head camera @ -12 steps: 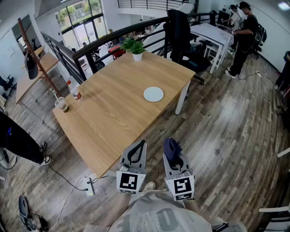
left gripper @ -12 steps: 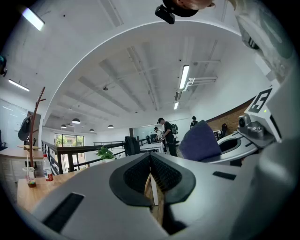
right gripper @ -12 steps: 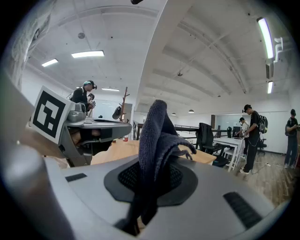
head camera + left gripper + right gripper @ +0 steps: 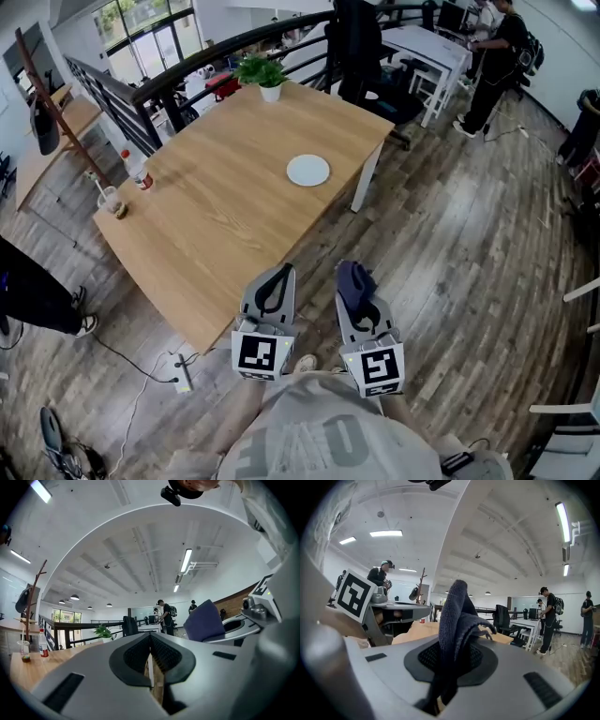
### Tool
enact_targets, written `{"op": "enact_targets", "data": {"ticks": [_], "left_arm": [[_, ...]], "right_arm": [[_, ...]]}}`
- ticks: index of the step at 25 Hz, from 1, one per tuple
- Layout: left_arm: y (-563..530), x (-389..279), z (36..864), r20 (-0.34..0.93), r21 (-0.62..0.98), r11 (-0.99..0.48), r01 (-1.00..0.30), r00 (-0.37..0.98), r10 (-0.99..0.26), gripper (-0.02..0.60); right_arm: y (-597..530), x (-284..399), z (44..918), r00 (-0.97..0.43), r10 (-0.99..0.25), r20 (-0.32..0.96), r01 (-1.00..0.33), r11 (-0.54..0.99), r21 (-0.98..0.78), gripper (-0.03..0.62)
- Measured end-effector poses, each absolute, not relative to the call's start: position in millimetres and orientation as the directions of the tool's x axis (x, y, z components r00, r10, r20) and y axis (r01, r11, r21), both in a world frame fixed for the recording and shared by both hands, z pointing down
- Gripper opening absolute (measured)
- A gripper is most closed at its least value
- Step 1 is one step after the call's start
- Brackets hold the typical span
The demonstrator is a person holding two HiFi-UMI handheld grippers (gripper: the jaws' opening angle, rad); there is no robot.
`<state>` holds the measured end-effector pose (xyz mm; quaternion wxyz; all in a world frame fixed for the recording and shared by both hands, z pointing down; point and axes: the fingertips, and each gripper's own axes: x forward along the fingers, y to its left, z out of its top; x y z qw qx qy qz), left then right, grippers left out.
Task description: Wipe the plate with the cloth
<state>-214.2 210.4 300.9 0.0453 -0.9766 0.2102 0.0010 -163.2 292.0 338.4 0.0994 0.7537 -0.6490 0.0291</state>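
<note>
A small white plate [image 4: 308, 170] lies on the wooden table [image 4: 216, 225], toward its right edge, far ahead of both grippers. My right gripper [image 4: 355, 286] is shut on a dark blue cloth [image 4: 353, 281], which stands up in a bunch from the jaws [image 4: 457, 620]. My left gripper [image 4: 278, 278] is shut with nothing in it; its pads meet in the left gripper view [image 4: 151, 651]. Both grippers hang side by side in front of the table's near corner, over the floor. The cloth also shows at the right of the left gripper view [image 4: 204, 621].
A potted plant [image 4: 261, 73] stands at the table's far end. A bottle [image 4: 136, 171] and a cup [image 4: 111, 201] sit at its left edge. A black railing [image 4: 141, 103], a coat stand [image 4: 56, 103], white desks with chairs [image 4: 412, 52] and standing people [image 4: 495, 56] lie beyond.
The head view has shifted a little: table and plate sit slightly higher and further left in the picture. Both grippers keep their place side by side, still shut.
</note>
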Motion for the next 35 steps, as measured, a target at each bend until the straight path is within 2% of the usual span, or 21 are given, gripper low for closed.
{"op": "enact_targets", "data": {"ticks": [4, 9, 17, 25, 35], "left_arm": [[199.6, -214.5, 299.2, -0.048, -0.092, -0.916, -0.39, 0.921, -0.387, 0.008], [181.5, -219.7, 305.1, -0.016, -0.079, -0.918, -0.389, 0.921, -0.389, 0.008], [149.8, -188.2, 310.6, -0.015, -0.073, -0.933, -0.352, 0.936, -0.352, 0.008], [105.3, -123.1, 324.6, 0.017, -0.048, -0.922, -0.384, 0.922, -0.386, 0.008], [-8.4, -37.5, 295.5, 0.028, -0.094, -0.849, -0.52, 0.851, -0.524, 0.008]], "right_arm": [[286.1, -163.9, 340.5, 0.177, -0.968, 0.18, -0.98, -0.157, 0.121, 0.057], [278.6, -160.2, 338.7, 0.238, -0.953, 0.185, -0.966, -0.213, 0.145, 0.057], [265.8, -136.5, 341.3, 0.283, -0.939, 0.196, -0.949, -0.245, 0.198, 0.057], [218.9, -64.8, 361.8, 0.236, -0.943, 0.233, -0.968, -0.207, 0.143, 0.057], [123.7, 55.8, 363.1, 0.11, -0.97, 0.219, -0.994, -0.11, 0.012, 0.057]]}}
